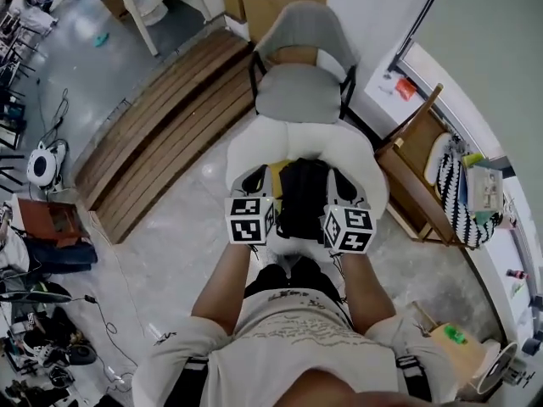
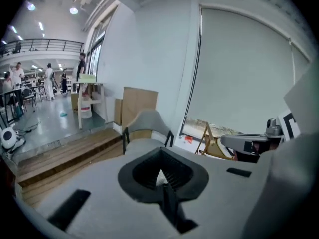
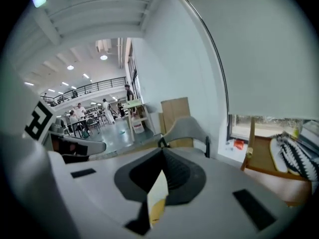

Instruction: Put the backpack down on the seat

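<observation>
Head view, backpack (image 1: pixel 303 200) above white seat (image 1: pixel 254 147)

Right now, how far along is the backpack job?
Done: backpack picked up; it hangs between the left gripper and right gripper, both shut, the right on a white and yellow strip. In hand: holding it over the white seat. Left: lower it onto a seat and release; the grey chair ahead is bare.
</observation>
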A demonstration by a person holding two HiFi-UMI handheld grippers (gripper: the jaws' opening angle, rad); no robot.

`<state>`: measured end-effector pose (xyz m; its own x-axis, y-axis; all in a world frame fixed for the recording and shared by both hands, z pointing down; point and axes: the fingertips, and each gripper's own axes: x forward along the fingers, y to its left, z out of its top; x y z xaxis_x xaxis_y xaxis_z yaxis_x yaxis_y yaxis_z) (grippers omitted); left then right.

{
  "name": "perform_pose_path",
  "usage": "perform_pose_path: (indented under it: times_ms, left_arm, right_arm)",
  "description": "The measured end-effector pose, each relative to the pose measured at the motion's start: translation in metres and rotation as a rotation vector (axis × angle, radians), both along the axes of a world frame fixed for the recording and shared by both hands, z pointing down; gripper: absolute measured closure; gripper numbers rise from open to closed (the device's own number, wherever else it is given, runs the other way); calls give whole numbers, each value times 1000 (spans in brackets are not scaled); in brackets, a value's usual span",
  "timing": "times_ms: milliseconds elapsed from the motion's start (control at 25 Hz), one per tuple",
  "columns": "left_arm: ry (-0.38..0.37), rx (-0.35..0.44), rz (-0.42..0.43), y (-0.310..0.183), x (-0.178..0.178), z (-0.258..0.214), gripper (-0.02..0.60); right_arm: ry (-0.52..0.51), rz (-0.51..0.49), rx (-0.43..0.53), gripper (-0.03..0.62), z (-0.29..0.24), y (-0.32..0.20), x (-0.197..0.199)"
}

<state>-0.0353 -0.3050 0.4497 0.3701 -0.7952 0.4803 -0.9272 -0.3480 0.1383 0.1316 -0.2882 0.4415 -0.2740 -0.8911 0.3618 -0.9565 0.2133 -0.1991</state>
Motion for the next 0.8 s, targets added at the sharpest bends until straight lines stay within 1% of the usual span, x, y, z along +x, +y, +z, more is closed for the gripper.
perform_pose_path:
  times_ms: [200, 400, 560, 720, 800]
  left_arm:
    - [6, 152, -26, -11, -23, -90, 560]
    - [-14, 249, -12, -18, -33, -154, 560]
    - [11, 336, -24, -17, -39, -190, 560]
    - [63, 374, 0, -10, -40, -205, 560]
    - [68, 386, 3, -6, -41, -209, 560]
  right_arm:
    - [-15, -17, 182, 568, -92, -11, -19]
    - [-39, 7, 340, 568, -164, -18, -12]
    - [-33, 39, 399, 568, -199, -14, 2]
    - [-27, 54, 445, 568, -219, -5, 3]
    - [-29, 55, 460, 568, -224, -2, 1]
